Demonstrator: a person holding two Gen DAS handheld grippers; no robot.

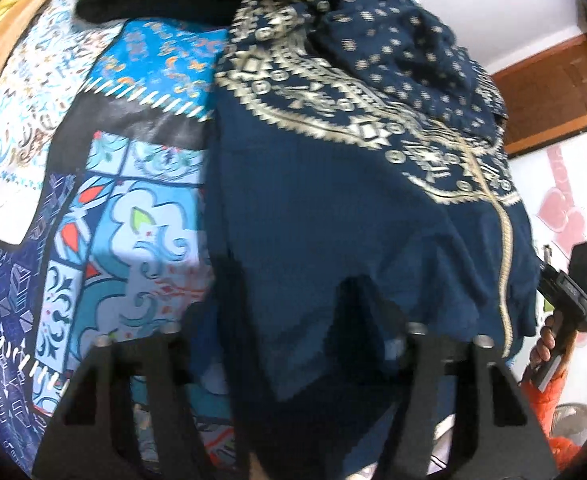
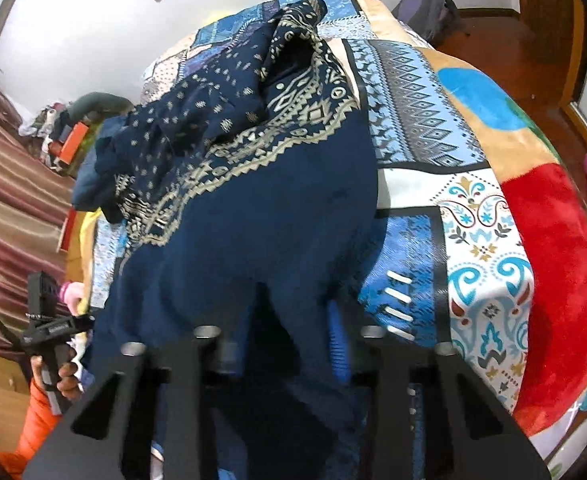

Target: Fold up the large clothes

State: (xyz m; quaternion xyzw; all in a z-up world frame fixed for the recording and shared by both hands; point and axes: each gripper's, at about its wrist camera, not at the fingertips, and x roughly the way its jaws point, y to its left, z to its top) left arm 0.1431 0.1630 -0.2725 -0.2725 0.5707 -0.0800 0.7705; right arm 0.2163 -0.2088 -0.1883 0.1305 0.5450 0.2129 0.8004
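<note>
A: Where is the garment?

B: The dark navy cloth garment with gold printed borders (image 2: 253, 184) lies crumpled along the patchwork blue, white and red bedspread (image 2: 485, 216), running from the upper middle of the right wrist view down to the bottom centre. In the left wrist view it fills the centre and right.

A: And the claws?

B: The left gripper (image 1: 293, 344) stands about half open, navy hem draped between its black fingers; whether the pads press it I cannot tell. The right gripper (image 2: 289, 340) is nearly closed, the fabric's lower edge bunched between its jaws, seemingly pinched.

A: Anything else?

B: An orange sleeve (image 2: 25, 432) at lower left.
</note>
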